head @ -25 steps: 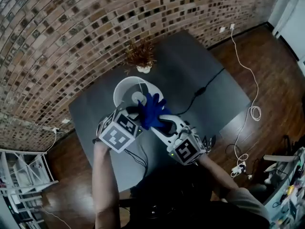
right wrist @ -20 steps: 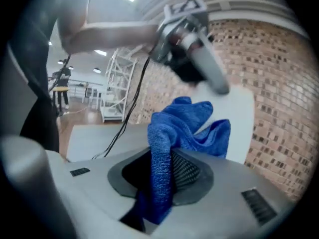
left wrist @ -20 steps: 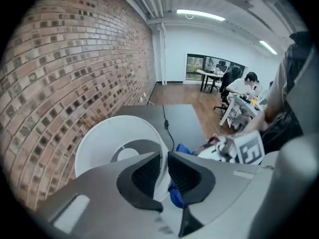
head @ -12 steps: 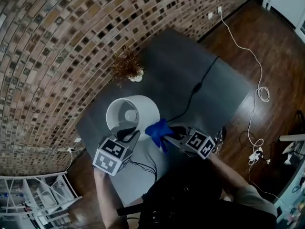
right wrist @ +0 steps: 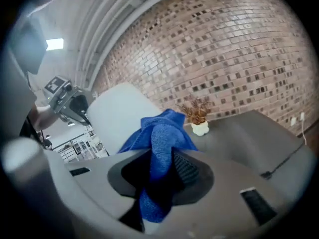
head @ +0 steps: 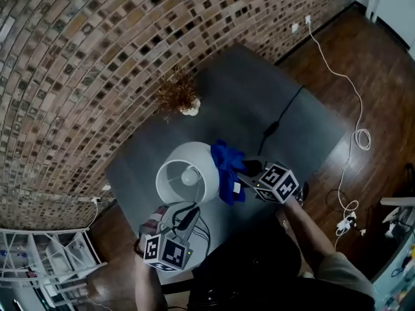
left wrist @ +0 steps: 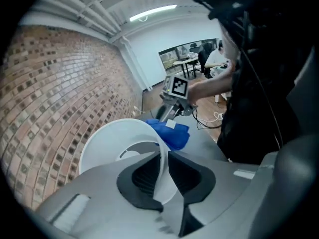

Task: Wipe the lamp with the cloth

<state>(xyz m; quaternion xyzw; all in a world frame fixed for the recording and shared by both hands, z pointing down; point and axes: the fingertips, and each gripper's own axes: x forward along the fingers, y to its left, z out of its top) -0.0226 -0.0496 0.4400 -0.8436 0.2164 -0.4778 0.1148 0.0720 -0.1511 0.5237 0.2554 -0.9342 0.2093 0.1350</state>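
On the left, your left gripper (left wrist: 162, 180) had its fingers (left wrist: 142, 176) pinched onto the thin near rim of the white lampshade (head: 187, 153). My guess is that was just to keep the lamp (head: 190, 176) from rocking or spinning while the other side got rubbed. The lamp itself stood roughly mid-worktop (head: 259, 102), bulb showing down through the open top of the shade.

Moving right, the blue cloth (head: 228, 166) was draped against the shade's right-hand outer wall, bunched up rather than spread flat. That makes sense for a wipe, since a wad gives you something to press with.

Then your right gripper (right wrist: 162, 176) had its fingers clamped on a fold of that cloth, the rest of it spilling out front toward the shade. Holding it that way let the loose part do the contact work, I reckon. The black cable (head: 280, 118) trailed off across the worktop to the right, well out of the way.

Writing-wise: nothing readable. The cloth had a little white tag (left wrist: 171, 125), too small to make out, and the gripper cubes only carried black-and-white square markers, no text.
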